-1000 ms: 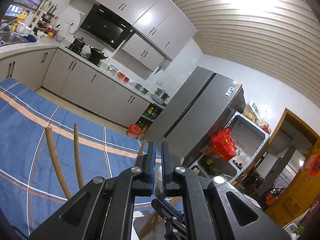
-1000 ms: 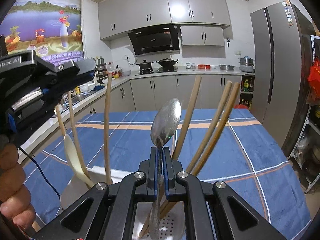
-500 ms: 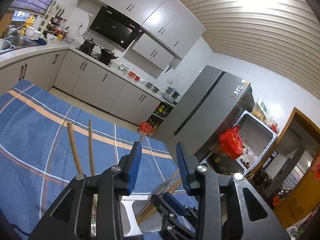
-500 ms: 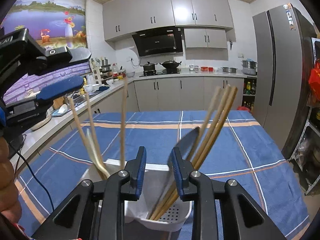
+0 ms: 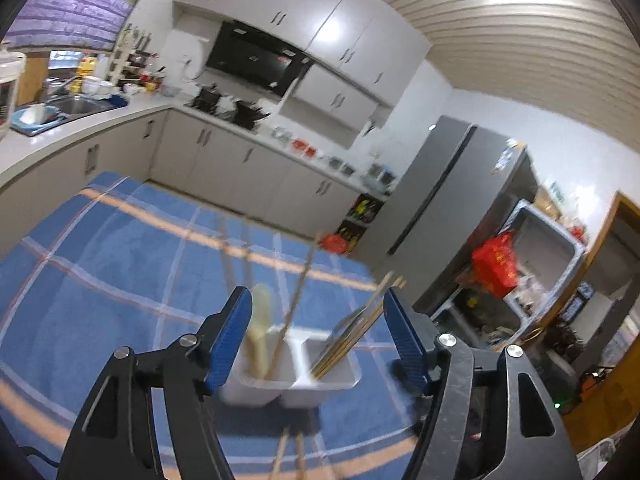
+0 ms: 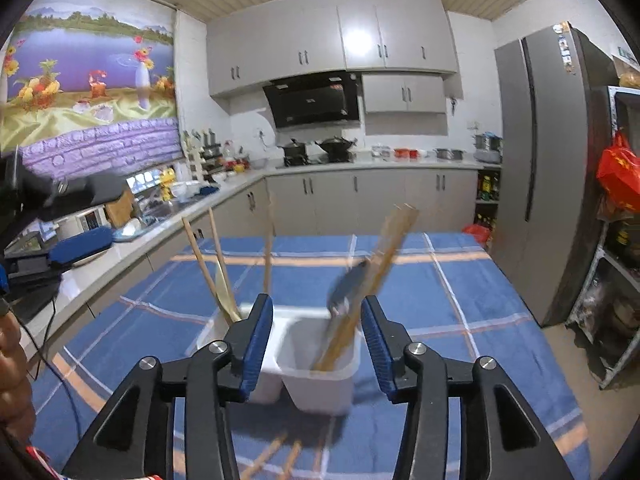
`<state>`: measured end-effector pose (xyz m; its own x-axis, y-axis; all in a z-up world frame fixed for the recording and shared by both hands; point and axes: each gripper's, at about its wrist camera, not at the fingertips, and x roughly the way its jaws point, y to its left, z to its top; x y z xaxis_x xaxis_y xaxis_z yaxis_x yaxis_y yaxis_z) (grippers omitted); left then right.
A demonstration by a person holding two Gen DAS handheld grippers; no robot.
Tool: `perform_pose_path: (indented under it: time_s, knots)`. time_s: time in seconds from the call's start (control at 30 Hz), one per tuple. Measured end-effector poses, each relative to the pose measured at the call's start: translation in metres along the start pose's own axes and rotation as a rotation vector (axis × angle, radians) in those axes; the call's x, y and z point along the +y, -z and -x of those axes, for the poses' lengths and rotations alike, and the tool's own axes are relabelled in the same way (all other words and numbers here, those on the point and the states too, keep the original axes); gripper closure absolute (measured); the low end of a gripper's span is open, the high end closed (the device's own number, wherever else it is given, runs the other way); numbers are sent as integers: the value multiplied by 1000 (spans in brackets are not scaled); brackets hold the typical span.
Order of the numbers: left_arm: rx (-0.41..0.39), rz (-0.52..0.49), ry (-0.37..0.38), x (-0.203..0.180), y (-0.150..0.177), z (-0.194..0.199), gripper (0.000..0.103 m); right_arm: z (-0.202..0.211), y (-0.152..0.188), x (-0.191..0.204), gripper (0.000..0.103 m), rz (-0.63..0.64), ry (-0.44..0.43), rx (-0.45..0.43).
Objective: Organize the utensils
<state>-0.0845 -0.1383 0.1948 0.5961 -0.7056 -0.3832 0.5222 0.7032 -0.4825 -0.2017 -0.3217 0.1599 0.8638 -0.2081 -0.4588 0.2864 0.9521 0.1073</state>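
A white two-compartment utensil holder point(image 6: 320, 364) point(image 5: 296, 372) stands on the blue checked tablecloth point(image 6: 460, 300). Its right compartment holds wooden chopsticks point(image 6: 384, 252) and a metal spoon point(image 6: 348, 288) leaning right. Its left compartment holds a pale spoon point(image 6: 224, 292) and more chopsticks point(image 6: 200, 256). My right gripper point(image 6: 316, 340) is open and empty, just in front of the holder. My left gripper point(image 5: 318, 332) is open and empty, also facing the holder; it shows at the left edge of the right wrist view point(image 6: 80, 240).
Loose chopsticks point(image 6: 280, 456) lie on the cloth in front of the holder. Kitchen counters with a sink point(image 5: 76, 104) run along the left and back. A grey fridge point(image 6: 552, 168) and a shelf rack point(image 6: 616, 240) stand at the right.
Both grippers opened; the right one let go of the metal spoon, which now leans in the right compartment. Both grippers have pulled back from the holder.
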Motion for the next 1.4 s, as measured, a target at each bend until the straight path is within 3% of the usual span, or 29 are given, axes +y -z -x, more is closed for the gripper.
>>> perform_pose_path:
  time_s: [0.27,0.37,0.5,0.6,0.77,0.93,1.2,1.4]
  knots:
    - [150,-55,-241,25,49,27,34,32,44,-33,47,-60,73,172]
    - [217,-98,-301,31,73,30,34,32,66,-31,47,-57,43,279]
    - [293,-133,-334,33,105,30,34,23,102,-7,47,-27,-61,444]
    - [346,-160,-347,32,128,28,34,19,118,19,47,33,-127,511]
    - [416,-195,-366,33,152,20,34,19,141,47,47,141,-150,558]
    - [449,-207,-396,37,160,18,34,14,154,59,47,202,-119,590]
    - [471,-215,-414,37,162,14,34,15,153,63,48,277,-65,564]
    - [493,-248,-398,27,167,5,34,14,146,43,71,261,9,576]
